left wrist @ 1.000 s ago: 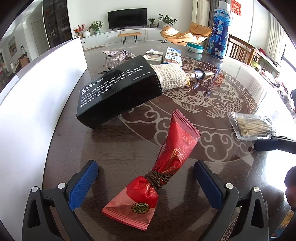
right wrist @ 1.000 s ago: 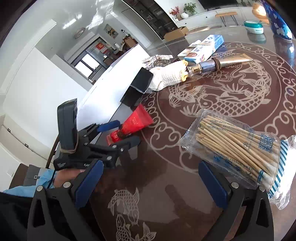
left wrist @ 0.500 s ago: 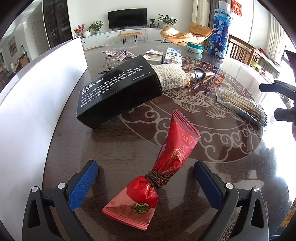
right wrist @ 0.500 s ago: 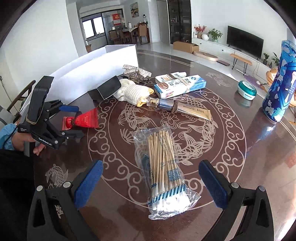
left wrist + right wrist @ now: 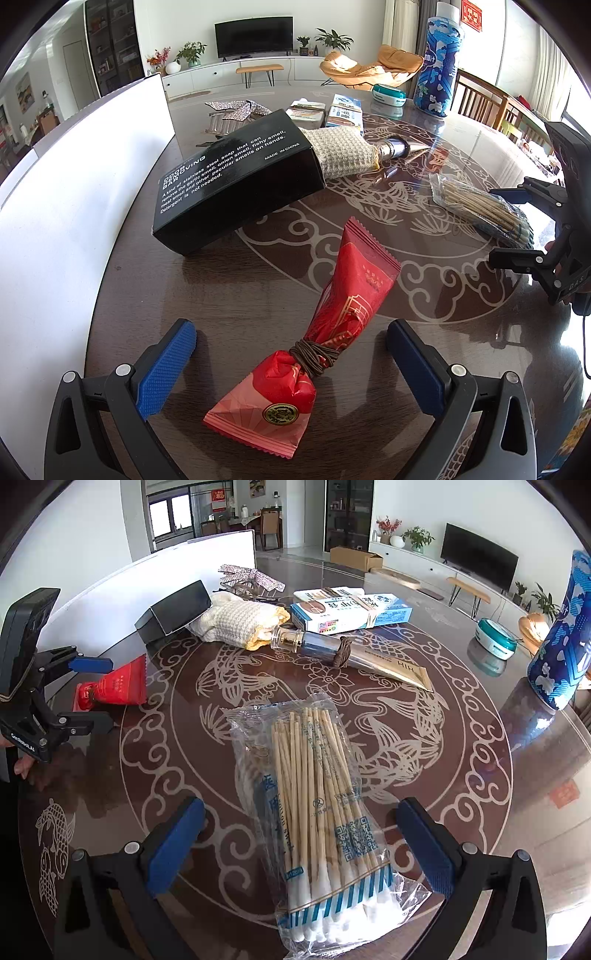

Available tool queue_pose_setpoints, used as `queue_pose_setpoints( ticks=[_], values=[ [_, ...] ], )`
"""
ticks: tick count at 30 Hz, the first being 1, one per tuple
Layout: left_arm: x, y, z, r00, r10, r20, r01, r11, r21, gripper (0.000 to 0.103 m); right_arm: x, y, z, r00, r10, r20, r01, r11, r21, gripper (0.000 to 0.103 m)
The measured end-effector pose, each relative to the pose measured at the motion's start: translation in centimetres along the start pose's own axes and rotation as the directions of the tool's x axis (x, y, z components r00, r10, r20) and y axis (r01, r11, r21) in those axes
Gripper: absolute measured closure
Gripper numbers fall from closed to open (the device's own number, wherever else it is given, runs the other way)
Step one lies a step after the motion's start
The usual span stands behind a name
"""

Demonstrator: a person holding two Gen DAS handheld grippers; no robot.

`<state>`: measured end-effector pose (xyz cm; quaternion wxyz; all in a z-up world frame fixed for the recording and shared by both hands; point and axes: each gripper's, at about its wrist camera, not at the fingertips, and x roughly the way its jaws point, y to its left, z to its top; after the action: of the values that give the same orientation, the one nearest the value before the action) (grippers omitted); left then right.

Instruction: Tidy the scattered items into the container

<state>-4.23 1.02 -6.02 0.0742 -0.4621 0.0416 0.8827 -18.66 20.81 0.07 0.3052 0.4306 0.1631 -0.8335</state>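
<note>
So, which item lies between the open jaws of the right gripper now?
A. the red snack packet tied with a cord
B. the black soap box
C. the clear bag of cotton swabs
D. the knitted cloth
C: in the right wrist view the clear bag of cotton swabs lies on the table between the wide-open jaws of the right gripper, untouched by either.

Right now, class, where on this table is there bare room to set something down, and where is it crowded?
Bare table lies right of the cotton swab pack, toward the blue patterned canister. Another free patch sits between the swabs and the red snack packet. It is crowded at the far side: black box, knitted cloth, tube, blue-and-white cartons.
</note>
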Motion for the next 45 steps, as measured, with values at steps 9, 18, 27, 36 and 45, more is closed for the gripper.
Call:
queue_pose_setpoints(
  ticks=[9,18,27,36,45],
  values=[
    [0.0,0.0,0.0,1.0,0.001,0.0,-0.001,1.0,0.0,0.0,0.0,0.0,0.0,1.0,0.0,0.0,0.0,1.0,0.0,0.0],
    [0.0,0.0,0.0,1.0,0.001,0.0,-0.001,1.0,0.0,0.0,0.0,0.0,0.0,1.0,0.0,0.0,0.0,1.0,0.0,0.0],
    [-0.1,0.1,-0.1,1.0,-0.015,-0.003,0.015,1.0,0.023,0.0,0.0,0.0,0.0,1.0,0.0,0.0,0.0,1.0,0.0,0.0],
    [-1.5,0.0,-0.3,0.989,-0.123,-0.077,0.137,0.969,0.206,0.032,0.0,-0.1,0.0,1.0,0.0,0.0,0.0,1.0,0.0,0.0],
    [-2.3,-0.3,-0.7,0.989,-0.133,-0.063,0.139,0.985,0.102,0.079,-1.9,-0.7,0.1,0.991,0.036,-0.127,-0.04,0.999,-0.026,0.068]
  ],
)
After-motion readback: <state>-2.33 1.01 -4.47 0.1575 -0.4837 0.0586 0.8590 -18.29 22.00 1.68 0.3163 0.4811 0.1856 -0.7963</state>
